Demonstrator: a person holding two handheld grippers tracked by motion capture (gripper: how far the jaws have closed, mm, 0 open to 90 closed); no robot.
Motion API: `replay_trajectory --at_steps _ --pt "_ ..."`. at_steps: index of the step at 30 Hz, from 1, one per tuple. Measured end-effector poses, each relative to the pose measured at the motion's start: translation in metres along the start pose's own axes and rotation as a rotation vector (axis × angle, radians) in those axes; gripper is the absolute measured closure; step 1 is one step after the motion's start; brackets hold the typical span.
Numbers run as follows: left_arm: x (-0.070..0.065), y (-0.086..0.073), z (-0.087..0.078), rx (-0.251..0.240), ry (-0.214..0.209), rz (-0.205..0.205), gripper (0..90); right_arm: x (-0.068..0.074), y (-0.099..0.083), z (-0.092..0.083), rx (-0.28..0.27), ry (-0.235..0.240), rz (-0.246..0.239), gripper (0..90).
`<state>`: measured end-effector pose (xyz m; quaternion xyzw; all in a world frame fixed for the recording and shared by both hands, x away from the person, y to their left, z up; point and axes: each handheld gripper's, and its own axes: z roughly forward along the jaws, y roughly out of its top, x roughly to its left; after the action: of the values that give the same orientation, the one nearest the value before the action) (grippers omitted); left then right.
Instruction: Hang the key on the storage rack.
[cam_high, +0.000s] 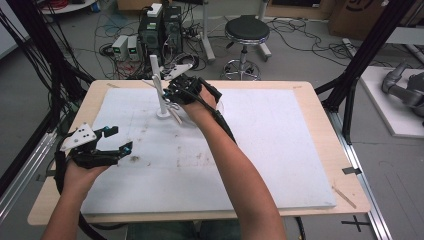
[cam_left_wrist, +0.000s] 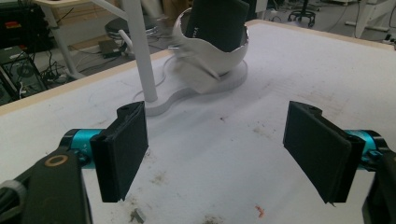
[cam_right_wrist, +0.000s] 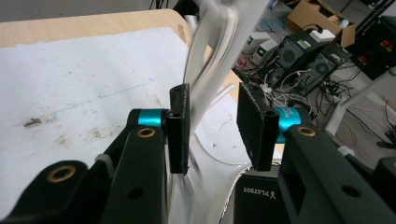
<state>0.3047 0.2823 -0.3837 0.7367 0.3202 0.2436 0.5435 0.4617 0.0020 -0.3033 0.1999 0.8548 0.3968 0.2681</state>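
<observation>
Where the right gripper (cam_right_wrist: 212, 128) gapes, the white stand (cam_right_wrist: 210, 60) rises between.

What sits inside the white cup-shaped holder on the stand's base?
A black object with small white lettering stands in the white holder, rising above its rim. Its lower part is covered by the holder's wall, so what lies beneath cannot be seen.

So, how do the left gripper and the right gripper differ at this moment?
The left gripper has its jaws wide apart with nothing between them; the right gripper has its jaws narrowly apart with the white stand between them. The left gripper sits near the white mat's left edge; the right gripper is at the far side. Both have black pads and teal parts.
</observation>
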Motion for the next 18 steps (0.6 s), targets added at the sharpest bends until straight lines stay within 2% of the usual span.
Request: replay_trajectory --at_steps 5,9,11,13,16,18 --pt "-0.001 0.000 0.000 -0.001 -0.002 0.000 22.1 -0.002 0.001 -0.006 -0.006 -0.002 0.003 61.7" --pt "-0.001 0.001 0.000 0.000 -0.002 0.004 22.1 -0.007 -0.003 -0.020 -0.029 0.001 0.023 55.2" --pt "-0.001 0.001 0.000 0.002 0.000 0.005 22.1 -0.008 -0.005 -0.023 -0.035 -0.004 0.018 54.3" --pt "-0.001 0.002 0.000 -0.002 0.003 0.008 22.1 -0.010 -0.016 -0.034 -0.056 0.000 0.019 52.2" --pt "-0.001 0.002 0.000 0.003 0.004 0.012 22.1 -0.011 -0.025 -0.043 -0.057 0.001 0.025 51.4" --pt "-0.002 0.001 0.001 -0.001 -0.003 0.007 22.1 -0.016 -0.041 -0.057 -0.058 0.010 0.044 44.5"
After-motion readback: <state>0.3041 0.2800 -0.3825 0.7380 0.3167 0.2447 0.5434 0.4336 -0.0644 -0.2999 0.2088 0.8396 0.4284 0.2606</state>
